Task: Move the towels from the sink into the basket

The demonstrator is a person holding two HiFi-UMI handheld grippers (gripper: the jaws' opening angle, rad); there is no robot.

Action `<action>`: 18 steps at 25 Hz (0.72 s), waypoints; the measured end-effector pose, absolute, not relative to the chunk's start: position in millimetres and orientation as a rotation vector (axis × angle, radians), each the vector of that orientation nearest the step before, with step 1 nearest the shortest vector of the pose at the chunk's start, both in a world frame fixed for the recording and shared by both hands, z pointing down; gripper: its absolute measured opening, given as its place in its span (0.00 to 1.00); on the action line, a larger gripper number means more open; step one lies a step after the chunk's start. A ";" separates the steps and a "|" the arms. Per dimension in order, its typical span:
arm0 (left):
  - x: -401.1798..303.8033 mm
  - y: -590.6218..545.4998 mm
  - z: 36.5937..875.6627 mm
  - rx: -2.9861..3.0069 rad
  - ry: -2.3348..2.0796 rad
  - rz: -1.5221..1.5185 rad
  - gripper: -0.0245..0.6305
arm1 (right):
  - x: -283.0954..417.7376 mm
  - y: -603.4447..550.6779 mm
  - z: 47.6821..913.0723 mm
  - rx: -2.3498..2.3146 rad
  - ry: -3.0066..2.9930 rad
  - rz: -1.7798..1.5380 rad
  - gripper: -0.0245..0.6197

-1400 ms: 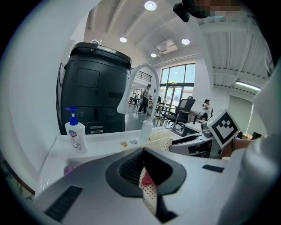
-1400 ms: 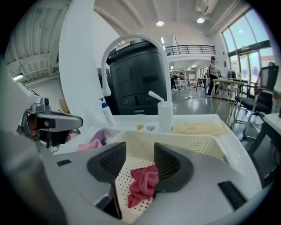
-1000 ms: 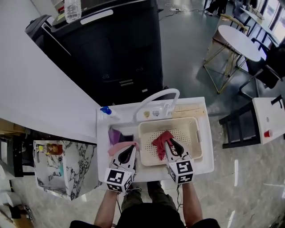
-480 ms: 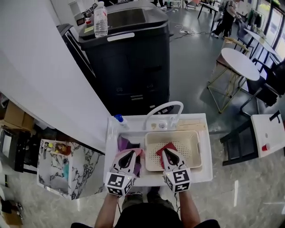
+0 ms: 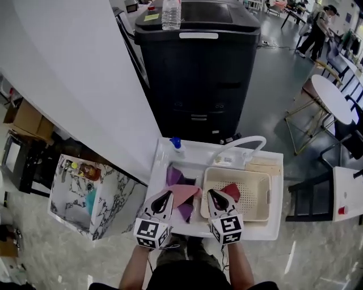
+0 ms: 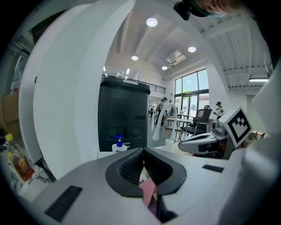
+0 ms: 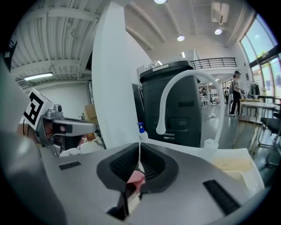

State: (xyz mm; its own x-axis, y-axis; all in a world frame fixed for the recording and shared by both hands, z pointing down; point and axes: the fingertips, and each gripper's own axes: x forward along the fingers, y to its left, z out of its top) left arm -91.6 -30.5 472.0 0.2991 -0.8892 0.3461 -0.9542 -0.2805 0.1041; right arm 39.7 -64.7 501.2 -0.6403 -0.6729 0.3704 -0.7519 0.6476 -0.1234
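A pink towel (image 5: 184,195) hangs stretched between my two grippers above the sink's (image 5: 160,180) front edge. My left gripper (image 5: 166,196) is shut on its left end, my right gripper (image 5: 211,194) on its right end. Pink cloth (image 6: 148,192) shows under the closed left jaws (image 6: 142,154), and more pink cloth (image 7: 135,178) under the closed right jaws (image 7: 139,151). A purple towel (image 5: 174,176) lies in the sink behind it. To the right, a red towel (image 5: 231,191) lies in the cream perforated basket (image 5: 258,198).
A white arched faucet (image 5: 243,143) and a blue-pump soap bottle (image 5: 177,145) stand at the sink's back. A tall black cabinet (image 5: 198,73) with a water bottle (image 5: 171,12) is behind. A marble-patterned box (image 5: 93,195) sits to the left.
The right gripper left the red towel lying in the basket, moved left and closed on the pink towel's free end. Both grippers lifted it slightly.
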 end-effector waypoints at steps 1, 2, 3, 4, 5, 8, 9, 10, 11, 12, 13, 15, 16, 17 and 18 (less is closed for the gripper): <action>-97.5 -30.4 476.1 2.265 -1.676 0.320 0.05 | 33.5 -65.4 505.3 1.124 -2.572 0.393 0.09; -103.2 -30.0 480.6 2.250 -1.678 0.322 0.05 | 27.8 -65.7 509.3 1.104 -2.567 0.397 0.09; -108.3 -29.3 485.7 2.234 -1.678 0.323 0.05 | 22.8 -65.7 513.6 1.087 -2.563 0.400 0.09; -112.7 -28.6 491.2 2.218 -1.678 0.326 0.05 | 18.8 -65.9 518.3 1.072 -2.559 0.404 0.09; -116.3 -28.0 496.9 2.204 -1.677 0.330 0.05 | 16.0 -66.4 523.8 1.061 -2.554 0.411 0.09; -124.4 -28.3 512.0 2.172 -1.670 0.338 0.05 | 11.2 -70.2 542.3 1.044 -2.527 0.439 0.09; -126.6 -28.9 516.7 2.164 -1.666 0.339 0.05 | 10.1 -71.8 548.0 1.041 -2.517 0.447 0.09; -128.3 -29.4 521.3 2.157 -1.661 0.341 0.05 | 9.0 -73.2 553.2 1.037 -2.509 0.453 0.09; -129.5 -29.7 525.3 2.151 -1.656 0.342 0.05 | 8.0 -74.2 558.1 1.033 -2.502 0.459 0.09; -130.2 -30.0 529.0 2.146 -1.651 0.345 0.05 | 7.1 -74.9 562.8 1.028 -2.494 0.465 0.09; -130.5 -30.3 532.7 2.142 -1.645 0.349 0.05 | 6.4 -75.5 567.5 1.022 -2.486 0.469 0.09; -130.2 -30.5 540.6 2.134 -1.631 0.357 0.05 | 5.8 -76.8 577.6 1.009 -2.466 0.475 0.09; -129.8 -30.7 544.6 2.130 -1.625 0.359 0.05 | 5.6 -77.6 583.0 1.003 -2.458 0.476 0.09; -129.3 -31.1 548.2 2.126 -1.619 0.360 0.05 | 5.4 -78.6 588.1 0.997 -2.451 0.476 0.09; -129.0 -31.4 551.4 2.122 -1.615 0.359 0.05 | 5.1 -79.6 592.5 0.992 -2.446 0.478 0.09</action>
State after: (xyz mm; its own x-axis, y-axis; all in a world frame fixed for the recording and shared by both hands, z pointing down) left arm -129.0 -31.4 551.4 0.2818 -0.8412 0.4615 -0.9575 -0.2158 0.1913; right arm 5.1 -79.6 592.5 -0.6368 -0.5605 0.5294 -0.7186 0.6804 -0.1440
